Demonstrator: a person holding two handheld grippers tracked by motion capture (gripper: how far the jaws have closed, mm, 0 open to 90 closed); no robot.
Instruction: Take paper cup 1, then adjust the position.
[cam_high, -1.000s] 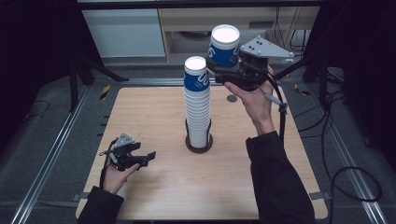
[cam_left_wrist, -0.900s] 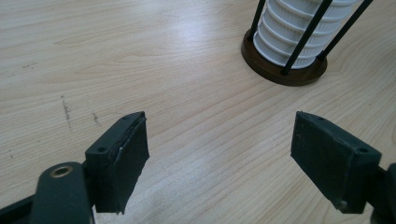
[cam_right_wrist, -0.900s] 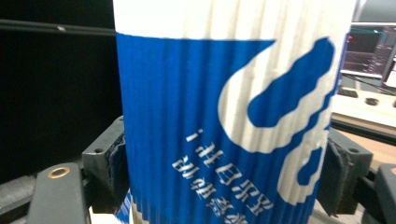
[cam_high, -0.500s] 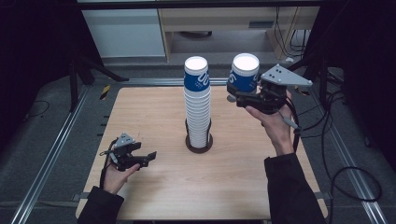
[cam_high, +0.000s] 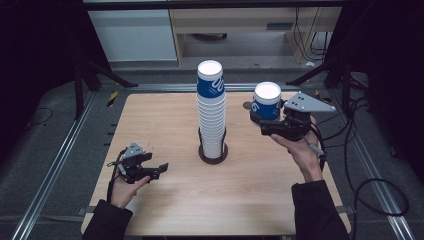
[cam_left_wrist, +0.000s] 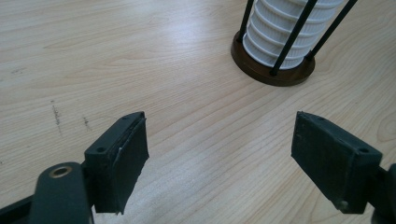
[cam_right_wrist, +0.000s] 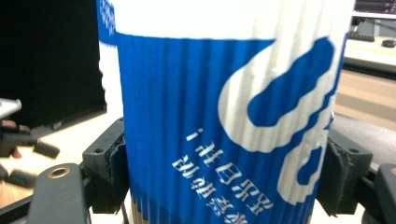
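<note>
Left gripper (cam_high: 161, 169) low, level, jaws apart with nothing between; left hand (cam_high: 125, 185) under it. Right gripper (cam_high: 256, 120) raised, level, jaws clamped; right hand (cam_high: 300, 150) palm-up beneath it.

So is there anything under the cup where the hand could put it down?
Nothing visible. The right gripper holds the cup up in the air, right of the stack of cups, and the table near it looks bare.

Overhead looks forward-down — tool cameras close, low.
</note>
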